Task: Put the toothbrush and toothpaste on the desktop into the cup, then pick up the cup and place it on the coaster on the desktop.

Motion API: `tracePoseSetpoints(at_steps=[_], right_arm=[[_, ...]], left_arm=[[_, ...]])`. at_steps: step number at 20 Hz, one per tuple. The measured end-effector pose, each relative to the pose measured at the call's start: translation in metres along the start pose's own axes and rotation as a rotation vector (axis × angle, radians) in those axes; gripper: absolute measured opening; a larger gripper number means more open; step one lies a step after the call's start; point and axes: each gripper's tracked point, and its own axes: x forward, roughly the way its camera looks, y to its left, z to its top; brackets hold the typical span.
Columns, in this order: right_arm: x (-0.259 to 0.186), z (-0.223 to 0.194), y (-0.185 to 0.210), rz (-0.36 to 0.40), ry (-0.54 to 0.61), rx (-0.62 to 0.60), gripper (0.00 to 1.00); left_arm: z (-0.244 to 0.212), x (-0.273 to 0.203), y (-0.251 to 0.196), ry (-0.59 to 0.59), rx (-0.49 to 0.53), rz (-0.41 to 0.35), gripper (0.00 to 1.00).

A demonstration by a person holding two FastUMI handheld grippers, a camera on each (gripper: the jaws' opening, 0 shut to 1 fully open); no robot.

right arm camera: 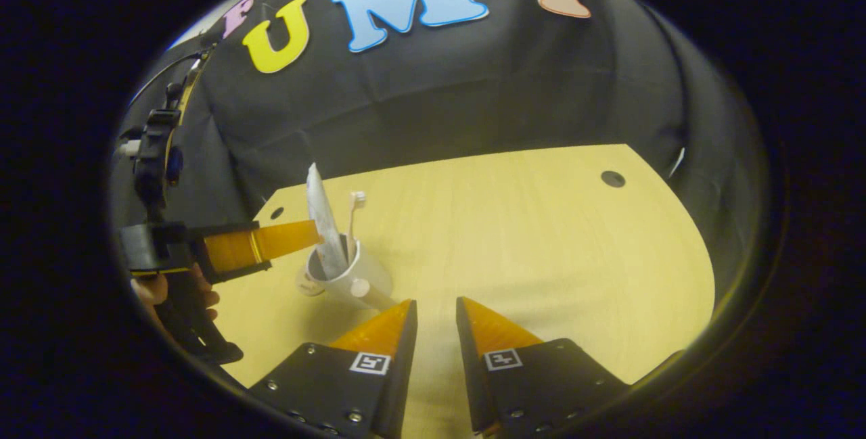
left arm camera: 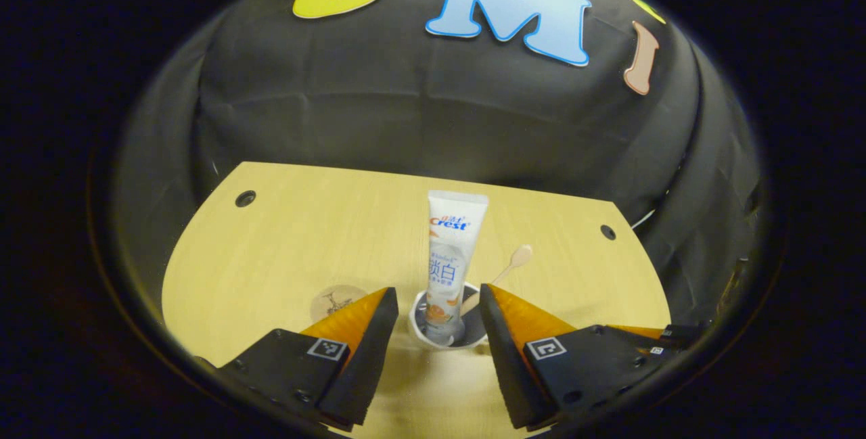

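A white cup (left arm camera: 425,331) stands on the wooden desktop (left arm camera: 291,243) between the tips of my left gripper (left arm camera: 436,290), which is open with its fingers apart from the cup's sides. A white toothpaste tube (left arm camera: 452,249) stands upright in the cup, and a toothbrush (left arm camera: 513,262) leans out to the right. A round coaster (left arm camera: 333,301) lies just left of the cup, partly hidden by a finger. In the right gripper view the cup (right arm camera: 355,275) holds the tube (right arm camera: 323,222) and the brush (right arm camera: 355,201). The left gripper's finger (right arm camera: 264,243) reaches it from the left. My right gripper (right arm camera: 435,301) is open by a narrow gap, holding nothing.
A hand (right arm camera: 162,290) holds the left gripper at the left edge of the right gripper view. The desktop has small dark holes (left arm camera: 245,198) (right arm camera: 612,178) near its back corners. Black cloth closes off the back and sides. Bare wood (right arm camera: 541,243) stretches right of the cup.
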Motion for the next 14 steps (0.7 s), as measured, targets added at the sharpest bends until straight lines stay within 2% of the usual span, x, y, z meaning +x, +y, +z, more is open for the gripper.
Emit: tracePoseSetpoints(at_steps=[2,3,5,6,7,8,9,10,11,13,14], right_arm=[[0.007,0.006,0.017,0.058,0.012,-0.038,0.39],[0.01,0.005,0.022,0.08,0.023,-0.065,0.41],[0.015,0.005,0.031,0.114,0.047,-0.134,0.41],[0.017,0.007,0.035,0.132,0.056,-0.166,0.36],[0.02,0.008,0.038,0.147,0.063,-0.198,0.41],[0.022,0.009,0.043,0.158,0.071,-0.228,0.4],[0.024,0.01,0.046,0.169,0.083,-0.257,0.36],[0.03,0.01,0.048,0.172,0.097,-0.286,0.37],[0.037,0.007,0.055,0.205,0.118,-0.304,0.42],[0.04,0.005,0.059,0.218,0.152,-0.352,0.71],[0.044,0.003,0.063,0.222,0.164,-0.375,0.71]], left_arm=[[-0.007,-0.011,0.009,0.007,-0.008,0.004,0.81],[-0.011,-0.015,0.015,0.016,-0.012,0.009,0.77],[-0.021,-0.025,0.033,0.027,-0.017,0.03,0.85],[-0.028,-0.029,0.044,0.033,-0.019,0.048,0.81],[-0.034,-0.034,0.051,0.038,-0.025,0.06,0.77],[-0.041,-0.038,0.059,0.046,-0.034,0.069,0.81],[-0.049,-0.041,0.065,0.059,-0.043,0.078,0.81],[-0.059,-0.044,0.072,0.073,-0.049,0.09,0.81],[-0.066,-0.044,0.08,0.085,-0.053,0.1,0.81],[-0.082,-0.05,0.091,0.112,-0.062,0.117,0.81],[-0.089,-0.053,0.096,0.125,-0.066,0.125,0.81]])
